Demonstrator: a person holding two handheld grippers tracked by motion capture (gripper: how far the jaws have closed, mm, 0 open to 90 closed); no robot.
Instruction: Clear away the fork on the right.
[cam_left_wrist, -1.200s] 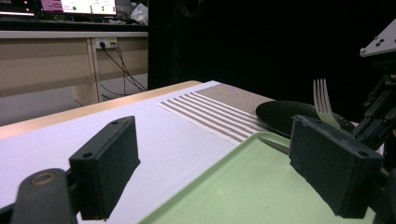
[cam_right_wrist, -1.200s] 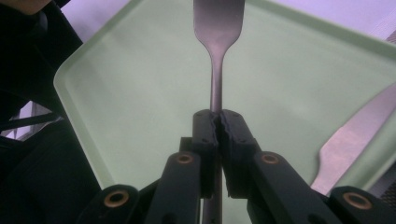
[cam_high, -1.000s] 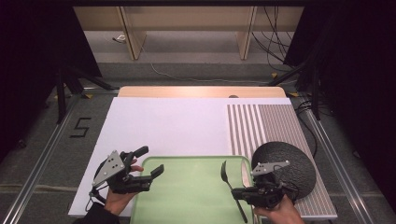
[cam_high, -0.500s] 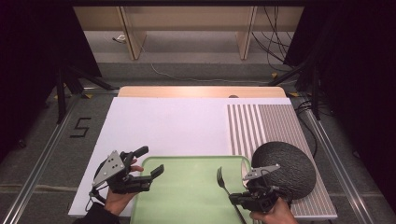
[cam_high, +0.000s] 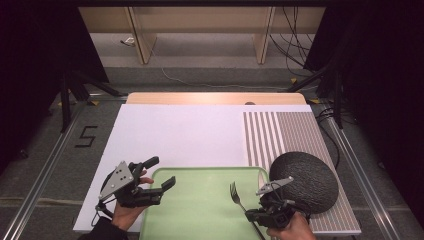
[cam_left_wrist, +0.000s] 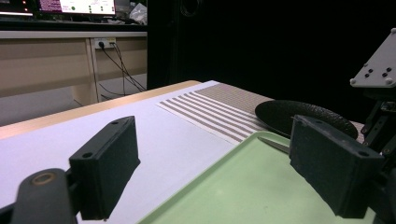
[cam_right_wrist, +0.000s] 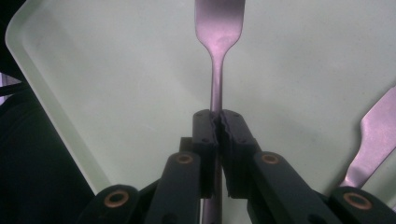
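My right gripper is shut on the handle of a metal fork, held over the right part of a pale green tray with its tines pointing away from me. In the right gripper view the black pads clamp the fork by its thin stem above the tray. My left gripper hovers open over the tray's left rim, nothing between its jaws. From the left gripper view I see the tray and the fork's tip.
A dark round plate sits on the striped mat right of the tray, also seen as the plate. A second metal utensil lies on the tray beside the fork. White table surface stretches behind.
My right gripper with the fork has drifted a little left and toward the near edge, uncovering more of the dark plate. The left gripper has stayed put.
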